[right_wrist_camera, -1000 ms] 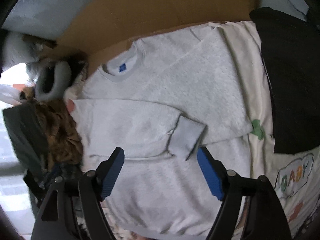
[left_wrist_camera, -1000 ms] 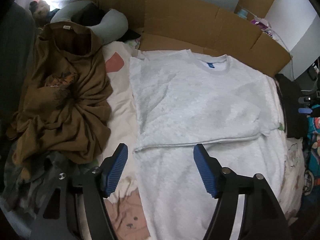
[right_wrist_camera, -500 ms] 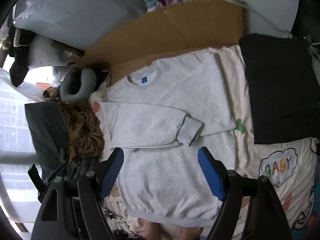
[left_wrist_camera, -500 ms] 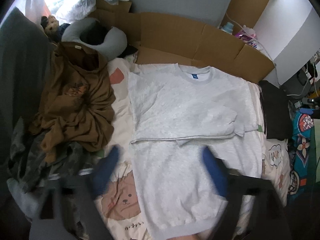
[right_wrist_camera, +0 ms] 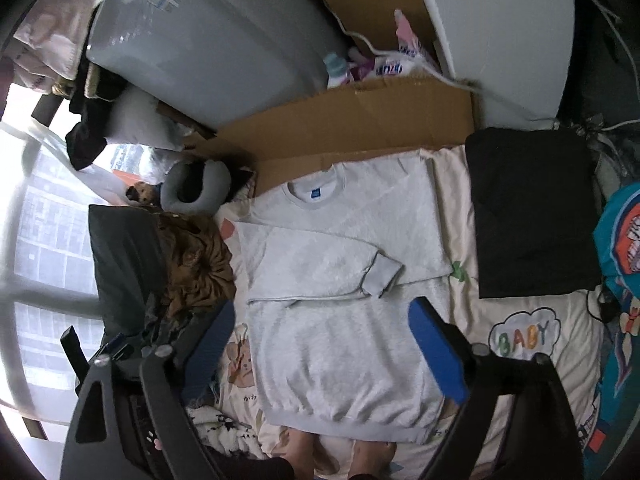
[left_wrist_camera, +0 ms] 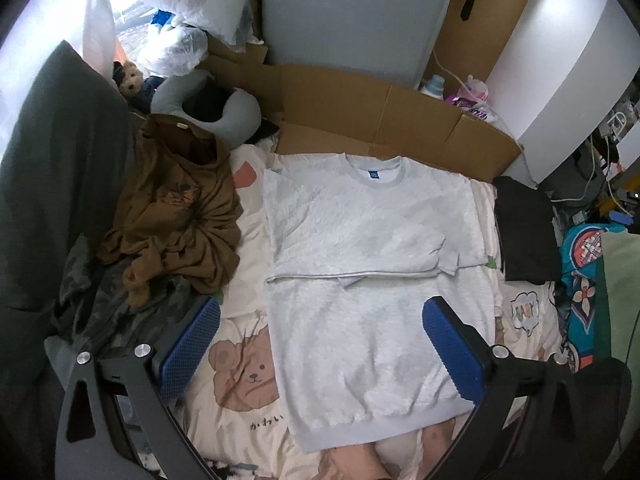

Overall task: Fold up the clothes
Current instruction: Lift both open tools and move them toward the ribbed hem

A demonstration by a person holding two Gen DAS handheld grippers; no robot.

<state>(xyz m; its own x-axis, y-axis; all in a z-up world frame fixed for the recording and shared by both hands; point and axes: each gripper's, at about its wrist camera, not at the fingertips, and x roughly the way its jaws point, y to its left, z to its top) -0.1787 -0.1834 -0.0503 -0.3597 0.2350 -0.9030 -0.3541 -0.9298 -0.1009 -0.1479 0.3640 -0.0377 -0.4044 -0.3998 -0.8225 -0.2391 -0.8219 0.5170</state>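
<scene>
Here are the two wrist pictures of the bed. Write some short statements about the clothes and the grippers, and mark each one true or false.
1. The grey sweatshirt lies flat with both sleeves folded across its chest. True.
2. The left gripper clamps the sweatshirt's hem. False: it is open above it, holding nothing.
3. The brown garment is neatly folded. False: it lies crumpled.
4. A folded black garment lies beside the sweatshirt. True.
5. The right gripper holds a sleeve. False: its jaws are opening, empty.

One grey sweatshirt (left_wrist_camera: 372,264) lies on one bed (left_wrist_camera: 248,248). Beside it: one crumpled brown garment (left_wrist_camera: 176,216), one folded black garment (left_wrist_camera: 524,232), one grey neck pillow (left_wrist_camera: 236,116), one stuffed toy (left_wrist_camera: 130,78). Two bare feet (right_wrist_camera: 340,454) show at the bed's near edge. Behind the one cardboard sheet (left_wrist_camera: 384,116) stand perhaps two bottles (left_wrist_camera: 434,86); clutter blurs the count.
</scene>
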